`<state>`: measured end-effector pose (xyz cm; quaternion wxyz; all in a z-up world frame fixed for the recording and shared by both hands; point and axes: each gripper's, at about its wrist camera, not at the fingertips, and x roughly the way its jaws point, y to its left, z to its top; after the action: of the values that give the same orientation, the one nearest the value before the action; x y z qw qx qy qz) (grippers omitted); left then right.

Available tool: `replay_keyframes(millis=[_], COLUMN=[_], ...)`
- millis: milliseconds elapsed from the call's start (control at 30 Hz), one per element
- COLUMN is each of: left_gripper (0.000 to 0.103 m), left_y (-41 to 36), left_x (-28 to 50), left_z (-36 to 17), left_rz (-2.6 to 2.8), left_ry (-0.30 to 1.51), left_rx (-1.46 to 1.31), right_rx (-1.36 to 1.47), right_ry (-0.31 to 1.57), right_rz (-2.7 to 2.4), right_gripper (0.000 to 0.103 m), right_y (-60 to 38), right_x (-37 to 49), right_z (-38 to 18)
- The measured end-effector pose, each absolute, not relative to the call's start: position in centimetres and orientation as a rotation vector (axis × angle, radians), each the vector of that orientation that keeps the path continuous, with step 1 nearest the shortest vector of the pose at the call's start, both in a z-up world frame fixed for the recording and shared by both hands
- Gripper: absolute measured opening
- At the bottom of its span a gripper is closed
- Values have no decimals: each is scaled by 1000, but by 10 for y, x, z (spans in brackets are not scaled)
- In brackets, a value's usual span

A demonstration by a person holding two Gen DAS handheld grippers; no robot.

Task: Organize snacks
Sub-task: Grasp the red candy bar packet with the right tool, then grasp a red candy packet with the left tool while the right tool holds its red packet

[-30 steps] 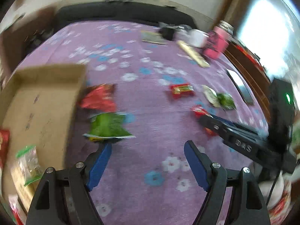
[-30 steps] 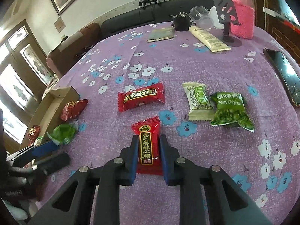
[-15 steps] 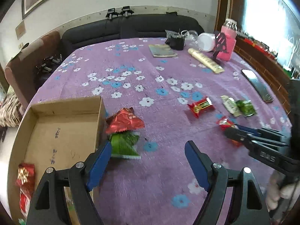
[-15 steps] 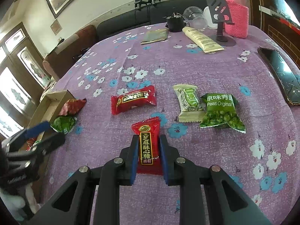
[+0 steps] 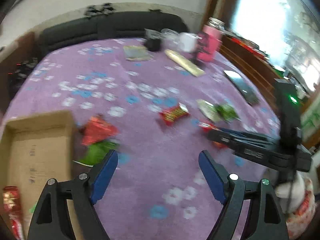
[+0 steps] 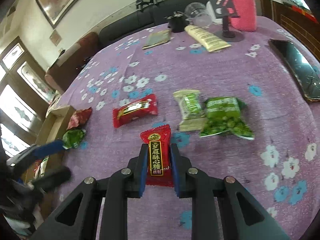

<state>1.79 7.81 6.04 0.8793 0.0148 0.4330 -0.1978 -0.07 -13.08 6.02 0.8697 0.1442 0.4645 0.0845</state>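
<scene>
My right gripper (image 6: 158, 156) sits low over the purple tablecloth (image 6: 230, 76), clamped on a red candy packet (image 6: 157, 154) with gold lettering. My left gripper (image 5: 156, 170) hovers spread wide, holding nothing, beside the cardboard box (image 5: 38, 140). Left view is motion-blurred; box contents are hard to read. A green packet (image 5: 96, 154) lies just beside the box, touching a red packet (image 5: 98, 130).

My right claw (image 6: 157, 161) pinched a candy packet (image 6: 156, 156) on the table (image 6: 220, 70); two pea packs (image 6: 210, 114) lay far right, the box (image 5: 38, 150) far left, near my spread left claw (image 5: 158, 170).
</scene>
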Motion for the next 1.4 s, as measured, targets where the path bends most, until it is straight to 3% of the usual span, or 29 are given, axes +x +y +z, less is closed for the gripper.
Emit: replay_keyframes(millis=[167, 433, 533, 600, 667, 733, 933, 1100, 1133, 1200, 1233, 1400], left_gripper=[86, 84, 75, 60, 32, 20, 20, 19, 19, 19, 19, 19], left_y=[70, -13, -33, -41, -43, -45, -38, -25, -21, -14, -10, 16], left_x=[40, 82, 88, 92, 94, 95, 85, 64, 61, 54, 50, 24], left_z=[66, 36, 23, 15, 14, 13, 12, 21, 24, 29, 31, 43], left_rz=[-425, -511, -552, -576, -624, -625, -603, -597, -592, -593, -595, -573], left_ry=[903, 933, 941, 972, 991, 992, 987, 984, 983, 977, 977, 960], left_rx=[29, 318, 407, 440, 388, 372, 290, 263, 255, 216, 197, 126], right_rx=[351, 478, 513, 532, 543, 530, 522, 411, 401, 392, 372, 254], right_ry=[976, 862, 837, 852, 868, 877, 889, 898, 902, 905, 904, 953], right_rz=[149, 119, 109, 106, 119, 114, 133, 106, 90, 138, 155, 228], right_gripper=[20, 20, 20, 20, 20, 20, 6, 6, 9, 27, 43, 46], right_y=[-144, -178, -190, -193, -192, -189, -186, -180, -180, -175, -171, -143], right_x=[0, -13, -13, -10, -8, -6, -5, -2, -2, 0, 0, 5], right_z=[60, 84, 88, 84, 80, 78, 75, 80, 80, 79, 79, 68])
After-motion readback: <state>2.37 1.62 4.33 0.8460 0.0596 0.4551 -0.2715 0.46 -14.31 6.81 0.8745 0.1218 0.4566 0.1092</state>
